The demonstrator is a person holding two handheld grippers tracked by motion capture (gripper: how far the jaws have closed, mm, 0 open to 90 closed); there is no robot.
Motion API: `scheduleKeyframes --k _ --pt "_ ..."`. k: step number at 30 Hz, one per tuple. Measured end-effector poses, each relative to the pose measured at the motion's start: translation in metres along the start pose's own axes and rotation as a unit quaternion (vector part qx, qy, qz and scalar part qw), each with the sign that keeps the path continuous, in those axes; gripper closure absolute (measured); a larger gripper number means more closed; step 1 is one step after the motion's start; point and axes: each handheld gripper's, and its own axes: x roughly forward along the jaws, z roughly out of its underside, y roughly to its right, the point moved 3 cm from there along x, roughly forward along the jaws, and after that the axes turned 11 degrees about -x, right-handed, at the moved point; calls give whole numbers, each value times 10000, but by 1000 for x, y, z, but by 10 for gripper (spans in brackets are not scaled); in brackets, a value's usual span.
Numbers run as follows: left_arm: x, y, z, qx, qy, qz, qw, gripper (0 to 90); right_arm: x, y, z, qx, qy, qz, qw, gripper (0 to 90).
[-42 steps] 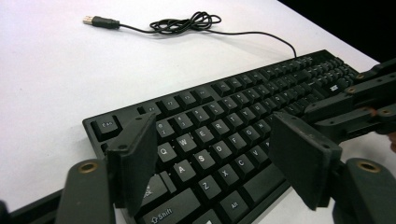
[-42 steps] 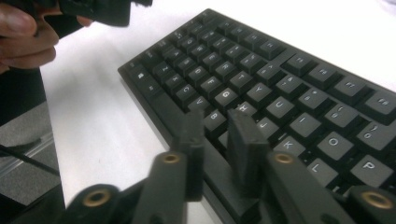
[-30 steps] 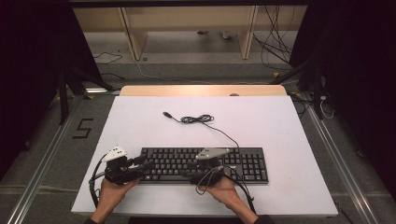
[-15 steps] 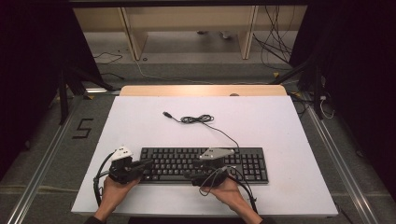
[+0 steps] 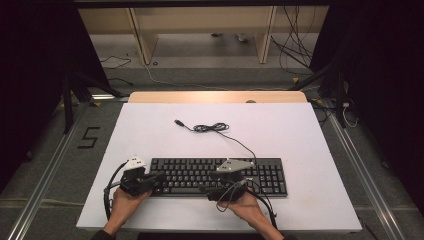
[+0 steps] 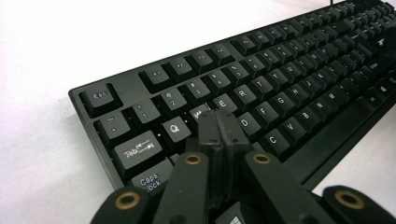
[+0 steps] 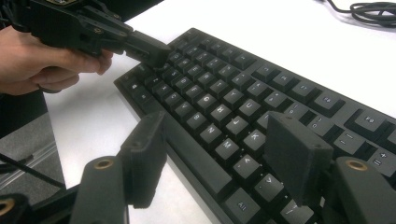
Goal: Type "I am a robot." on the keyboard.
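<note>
- The keyboard (image 5: 220,176) is your landmark: a long, flat black plastic slab with matte square keycaps and white legends, lying on the near half of the smooth white table (image 5: 150,130).
- Its thin black cable (image 5: 235,139) runs from the keyboard's far edge, bunches into a loose coil (image 5: 210,128) beyond it, and ends in a small plug (image 5: 178,122) lying further out on the table.
- Your left gripper (image 5: 154,178) sits at the keyboard's left end. In the left gripper view its two blocky, rough black jaws are pressed together with nothing between them, tips over the keys near Q and W.
- Your left hand (image 5: 122,202) holds it from the near side of the keyboard.
- Your right gripper (image 5: 207,189) is at the keyboard's near edge, about midway along. In the right gripper view its flat, matte pads (image 7: 294,154) stand wide apart above the letter rows, gripping nothing.
- Compared with a second ago, your left gripper has edged slightly rightward onto the keyboard's end, while the right one is much where it was. The keyboard and cable have not shifted.
</note>
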Motion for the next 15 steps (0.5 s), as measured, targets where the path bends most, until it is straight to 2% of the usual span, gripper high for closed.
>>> scheduleKeyframes --k 15 --pt "4 -2 1 -41 -84 -72 9999 889 -1 -1 1 -14 -17 10 10000 369"
